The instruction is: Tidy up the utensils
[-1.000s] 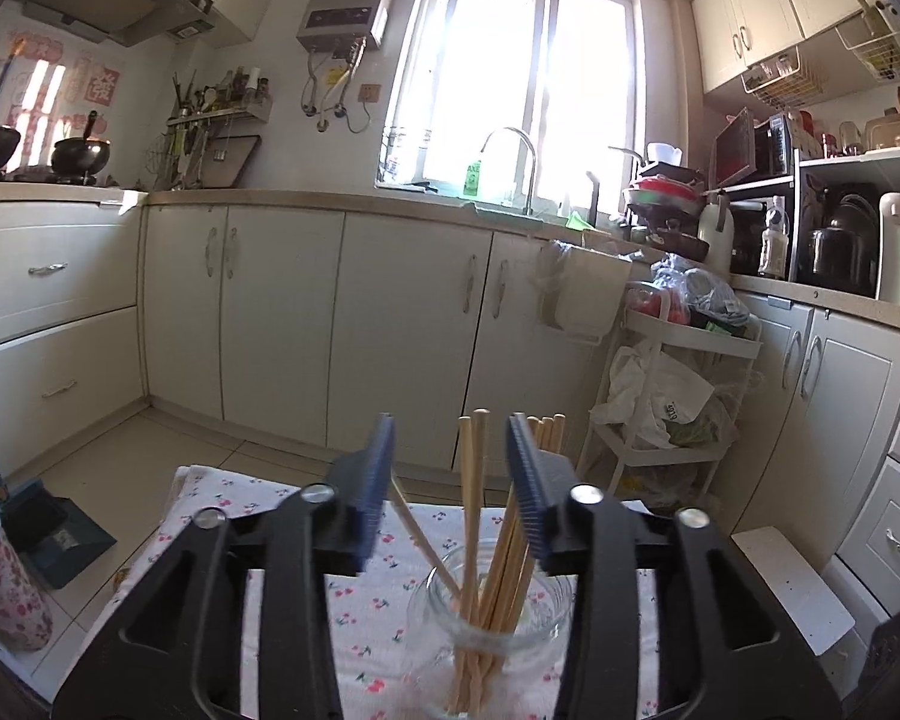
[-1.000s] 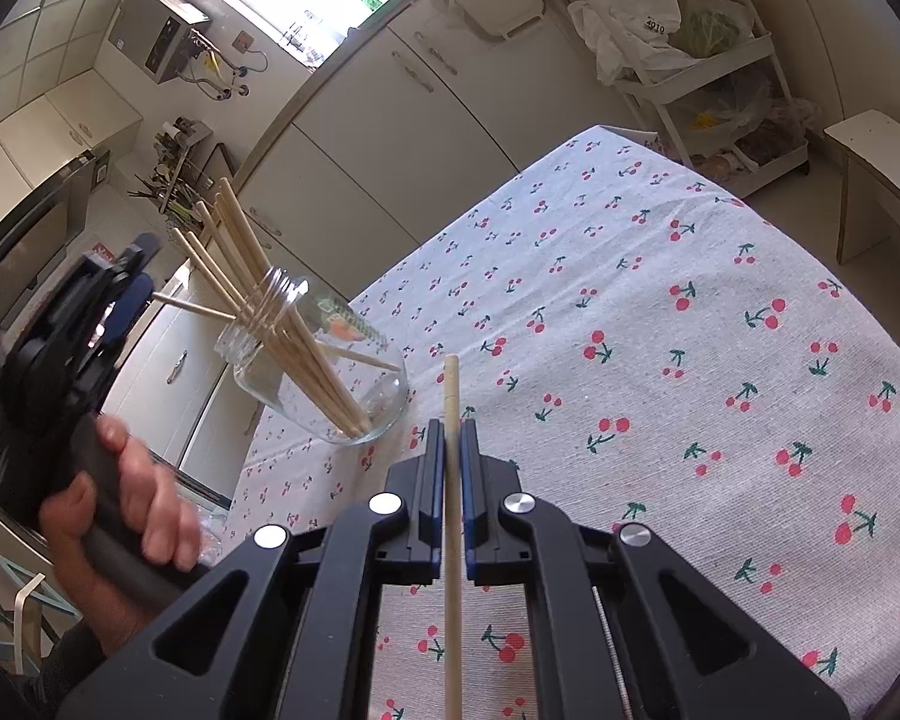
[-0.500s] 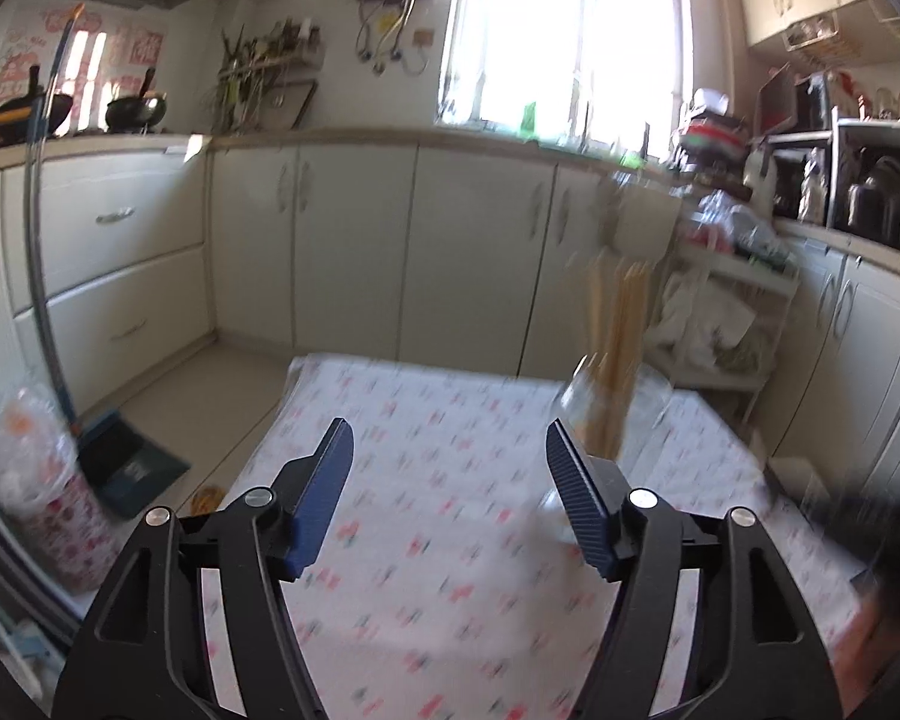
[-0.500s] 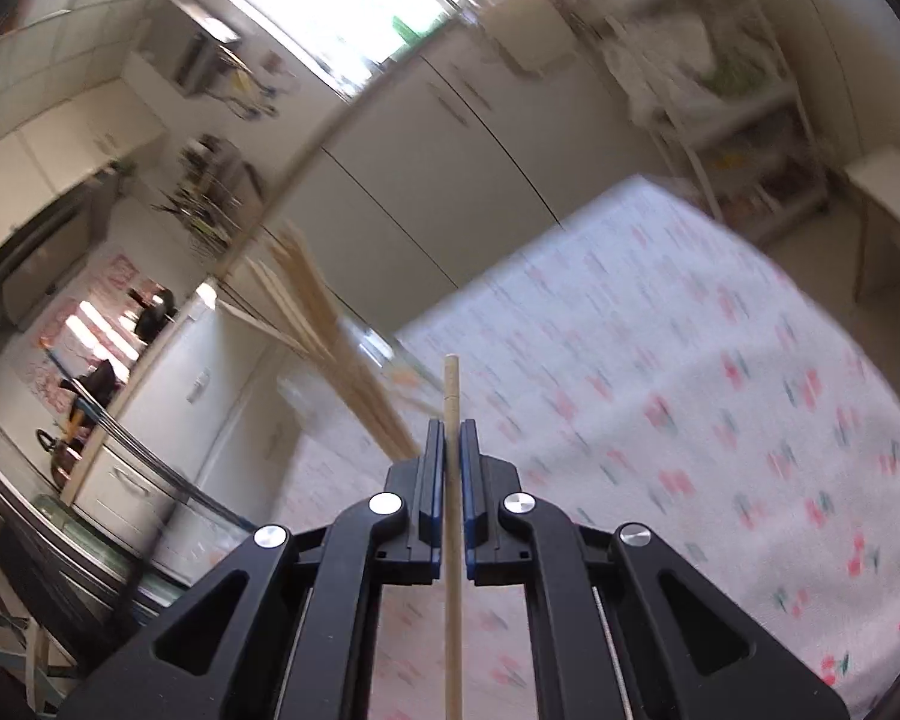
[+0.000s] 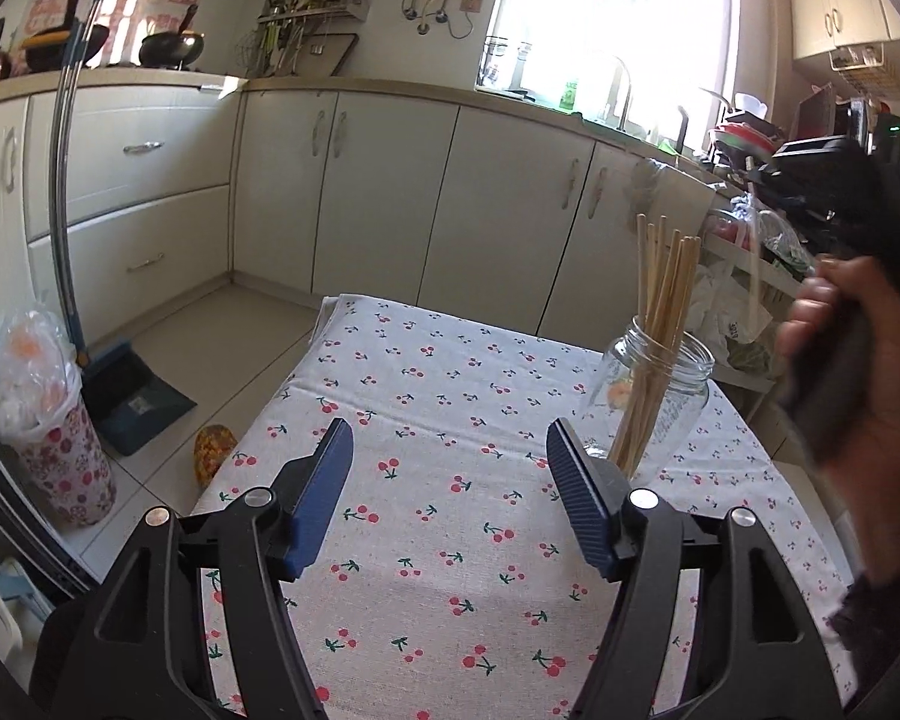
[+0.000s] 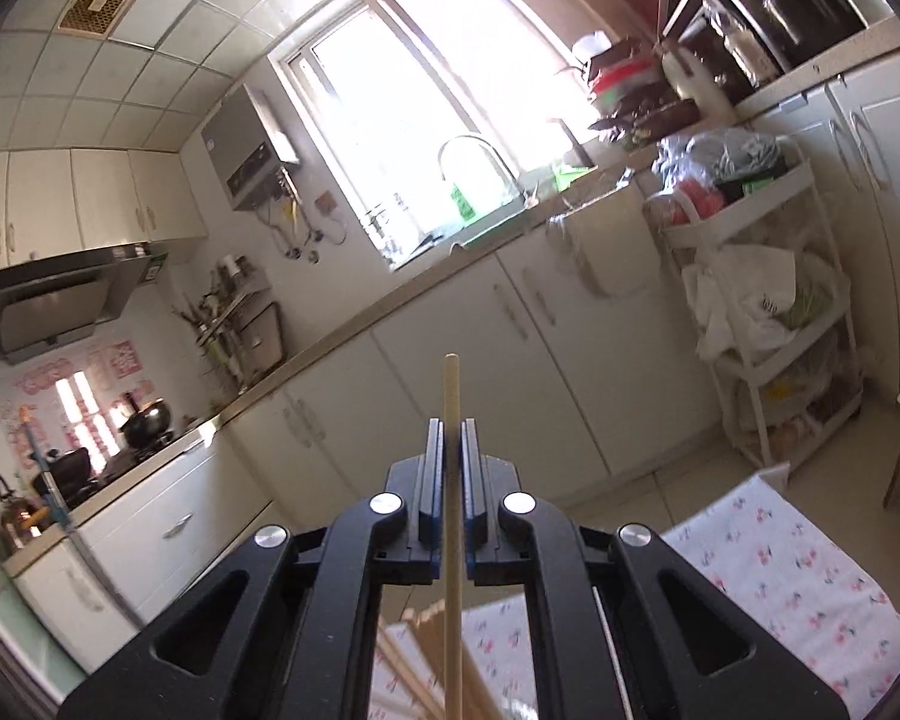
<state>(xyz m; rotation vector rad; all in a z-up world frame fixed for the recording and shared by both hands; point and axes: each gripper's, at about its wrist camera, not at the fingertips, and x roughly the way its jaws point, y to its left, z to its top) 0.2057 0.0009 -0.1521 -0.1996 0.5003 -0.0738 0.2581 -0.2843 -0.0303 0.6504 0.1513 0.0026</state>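
Note:
A clear glass jar (image 5: 654, 399) stands on the cherry-print tablecloth (image 5: 450, 540) and holds several wooden chopsticks (image 5: 660, 312). My left gripper (image 5: 450, 480) is open and empty, low over the cloth, left of and nearer than the jar. My right gripper (image 6: 451, 462) is shut on a single wooden chopstick (image 6: 452, 420) and holds it upright, raised above the jar; the tops of the jar's chopsticks (image 6: 426, 624) show below it. In the left wrist view the right gripper body (image 5: 852, 204) and the hand holding it are at the right, above the jar.
White kitchen cabinets (image 5: 390, 192) and a sink counter run along the far side. A dustpan (image 5: 132, 396) and a lined bin (image 5: 48, 420) stand on the floor to the left. A white shelf cart (image 6: 768, 312) with bags stands to the right.
My left gripper let go of the jar, opened wide and pulled back to the left. My right gripper rose and tilted up with the chopstick, now over the jar.

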